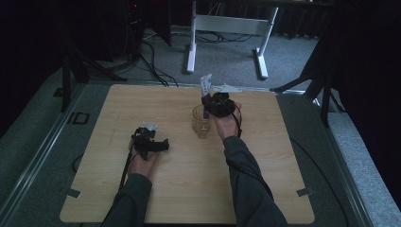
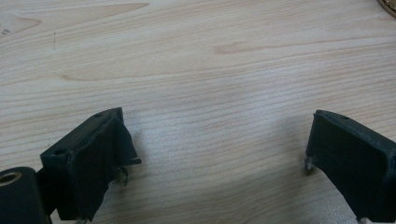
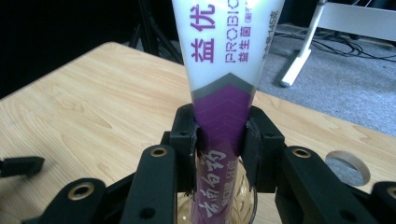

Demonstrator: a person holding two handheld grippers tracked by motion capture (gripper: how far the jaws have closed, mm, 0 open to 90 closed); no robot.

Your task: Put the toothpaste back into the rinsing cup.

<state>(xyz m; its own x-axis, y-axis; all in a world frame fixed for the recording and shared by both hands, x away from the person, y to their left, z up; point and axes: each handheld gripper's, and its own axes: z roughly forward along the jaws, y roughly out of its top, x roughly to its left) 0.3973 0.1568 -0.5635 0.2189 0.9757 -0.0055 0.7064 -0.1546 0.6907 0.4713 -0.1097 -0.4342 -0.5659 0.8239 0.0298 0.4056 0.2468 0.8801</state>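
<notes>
Right gripper [image 3: 219, 135]: fingers clamp white-purple tube [image 3: 224, 70] upright over glass [image 1: 201, 121]. Left gripper [image 2: 219, 154]: fingers apart, on desk [image 2: 210, 70].

1. Pale wooden table top [image 1: 179, 189], light tan with darker wavy grain lines and a few brown knots.
2. Soft plastic tube [image 3: 227, 70], white above, purple below, a grey chevron band between; purple lettering on the white part, white characters on the purple.
3. Clear amber-tinted glass cup [image 1: 201, 122].
4. Black two-jaw grippers [image 3: 219, 140], [image 2: 219, 149], brass-coloured rivet holes.
5. Grey carpet floor [image 1: 227, 61].
</notes>
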